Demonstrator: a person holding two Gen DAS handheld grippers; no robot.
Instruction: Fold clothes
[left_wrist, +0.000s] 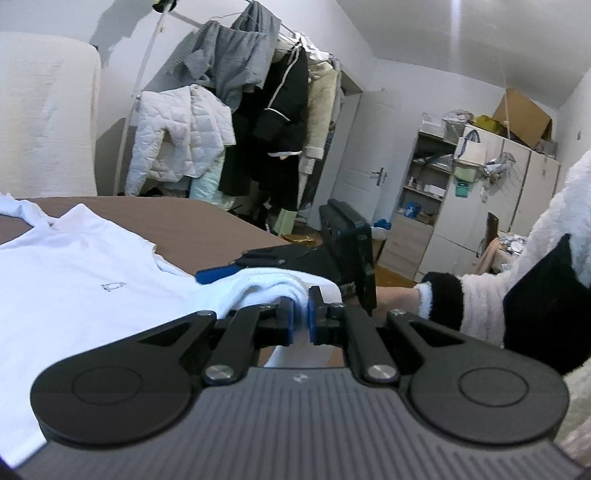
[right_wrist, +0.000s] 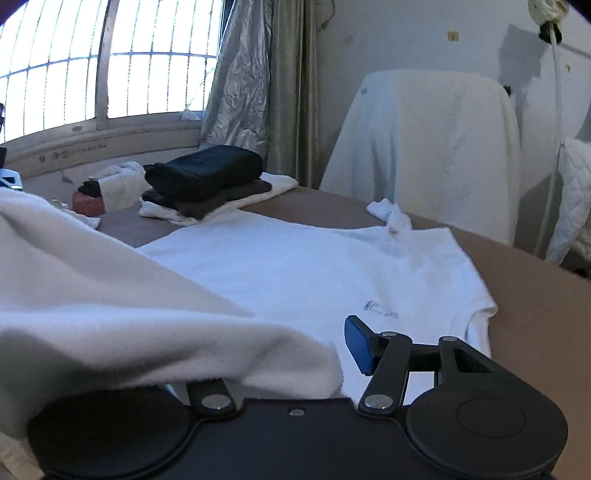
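Note:
A white T-shirt (left_wrist: 74, 288) with a small chest logo lies spread on the brown bed (left_wrist: 192, 225). My left gripper (left_wrist: 302, 314) is shut on a bunched fold of the shirt's fabric at its near edge. My right gripper shows in the left wrist view (left_wrist: 236, 269), just beyond that fold. In the right wrist view the shirt (right_wrist: 295, 273) lies flat ahead. My right gripper (right_wrist: 332, 350) stands open: its right blue pad (right_wrist: 358, 345) is bare, and a lifted fold of white fabric (right_wrist: 147, 314) covers its left finger.
A stack of folded clothes (right_wrist: 210, 184) sits at the bed's far side by the window. A white-covered chair (right_wrist: 436, 147) stands beyond the bed. A loaded clothes rack (left_wrist: 236, 122), a door and cabinets (left_wrist: 480, 192) are behind.

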